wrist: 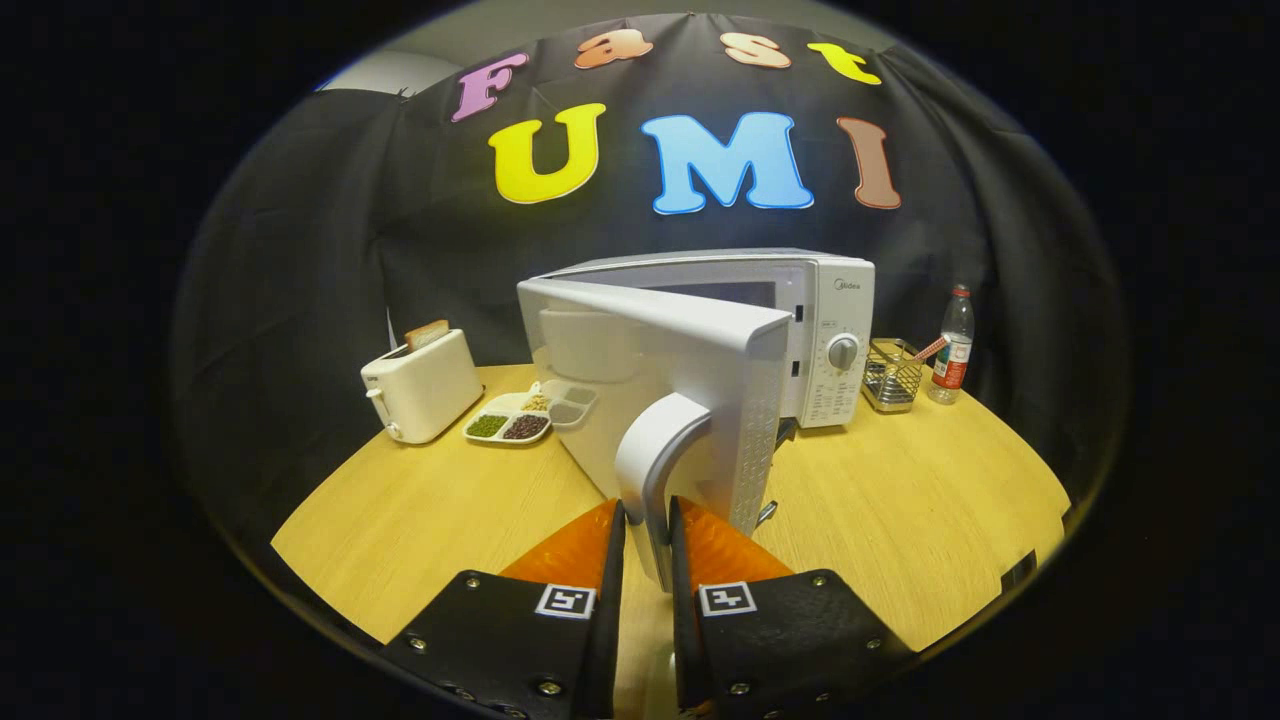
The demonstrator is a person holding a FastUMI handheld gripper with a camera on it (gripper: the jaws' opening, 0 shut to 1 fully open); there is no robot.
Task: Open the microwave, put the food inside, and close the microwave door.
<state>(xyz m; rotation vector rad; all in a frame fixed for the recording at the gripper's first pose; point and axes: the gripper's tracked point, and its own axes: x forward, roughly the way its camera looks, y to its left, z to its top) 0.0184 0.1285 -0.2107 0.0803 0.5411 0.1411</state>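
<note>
A white microwave (830, 330) stands at the back of the round wooden table (900, 500). Its door (640, 380) is swung out wide toward me, edge-on, and hides most of the cavity. The door's curved white handle (655, 460) runs down between my two fingers, and my gripper (647, 525) is shut on it, one finger pressing each side. A white divided plate of food (512, 420), with green, dark and pale portions, lies on the table to the left of the door, beyond my fingers.
A white toaster (422, 385) with a slice of bread in it stands left of the plate. Right of the microwave are a wire basket (890, 377) and a plastic bottle (952, 345). Bare tabletop lies on both sides of my fingers.
</note>
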